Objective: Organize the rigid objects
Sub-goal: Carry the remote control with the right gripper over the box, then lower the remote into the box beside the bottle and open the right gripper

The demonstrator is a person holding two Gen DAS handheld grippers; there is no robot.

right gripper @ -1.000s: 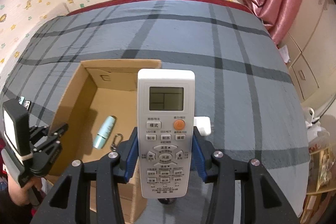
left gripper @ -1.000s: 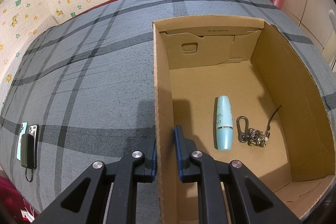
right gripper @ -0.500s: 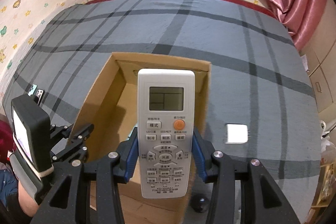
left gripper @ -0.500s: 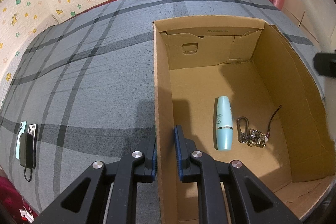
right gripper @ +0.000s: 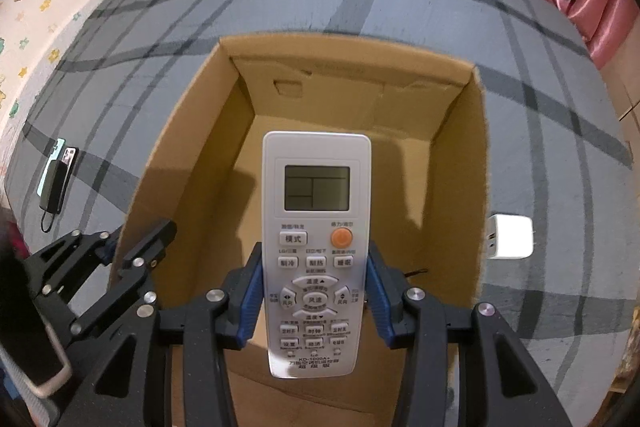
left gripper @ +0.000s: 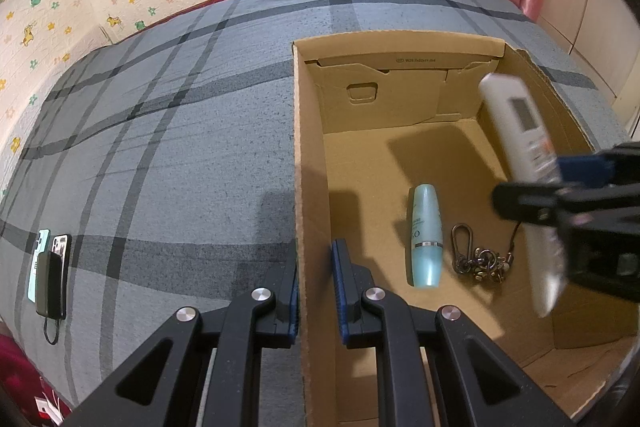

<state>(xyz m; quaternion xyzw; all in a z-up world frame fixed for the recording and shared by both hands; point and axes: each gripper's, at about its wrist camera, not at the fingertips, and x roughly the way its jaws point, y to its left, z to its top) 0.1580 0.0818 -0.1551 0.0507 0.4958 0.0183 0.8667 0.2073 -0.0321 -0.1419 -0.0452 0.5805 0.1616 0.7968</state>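
At the near wall of the cardboard box (left gripper: pixel 308 163), the left gripper (left gripper: pixel 315 287) is clamped tight on the rim, one blue pad on either side of the cardboard. Just beyond, on the box floor, a teal bottle (left gripper: pixel 426 235) lies beside a key ring (left gripper: pixel 476 259). Above them, the right gripper (right gripper: pixel 315 301) holds a white remote control (right gripper: pixel 316 251) by its long edges, jaws about half spread, over the open box. Farther out on the grey plaid bedspread (left gripper: pixel 160 147), two phones (left gripper: pixel 50 267) lie left of the box and a white charger (right gripper: pixel 510 237) right of it.
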